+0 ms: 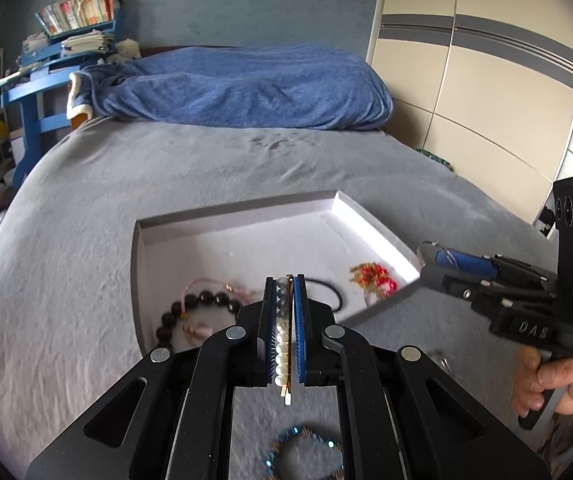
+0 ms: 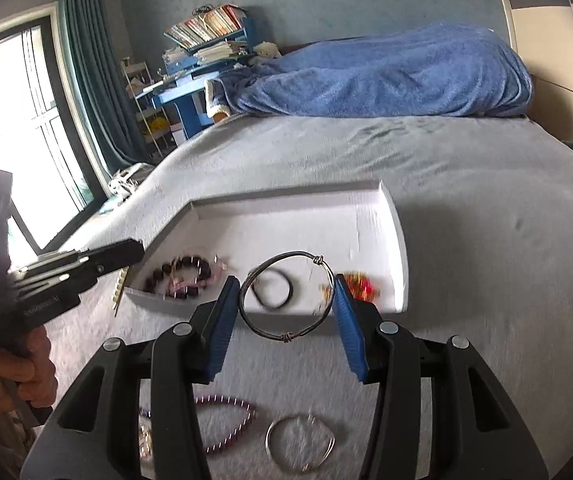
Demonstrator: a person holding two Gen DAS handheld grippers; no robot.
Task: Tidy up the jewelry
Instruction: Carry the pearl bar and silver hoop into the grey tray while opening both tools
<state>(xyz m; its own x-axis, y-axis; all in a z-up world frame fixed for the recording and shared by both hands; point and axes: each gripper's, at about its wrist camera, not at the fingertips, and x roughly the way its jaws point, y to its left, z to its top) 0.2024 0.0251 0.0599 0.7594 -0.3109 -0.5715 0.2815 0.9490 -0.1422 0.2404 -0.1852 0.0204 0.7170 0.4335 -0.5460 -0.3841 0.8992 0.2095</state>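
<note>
While the left gripper (image 1: 285, 300) pinches a pearl hair pin (image 1: 282, 340), light, stiff and slippery, along its length, the right gripper (image 2: 288, 304) clasps a springy wire bangle (image 2: 286, 297) across its rim. Both hover just before the white tray (image 2: 400, 240) on a soft grey bedspread (image 2: 486, 240); blue blanket (image 1: 246, 84) beyond.

Red trinket (image 2: 356, 284) blurred, perhaps earrings.

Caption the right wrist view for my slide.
Right gripper carries a wire bangle toward the white tray on the bed.
</note>
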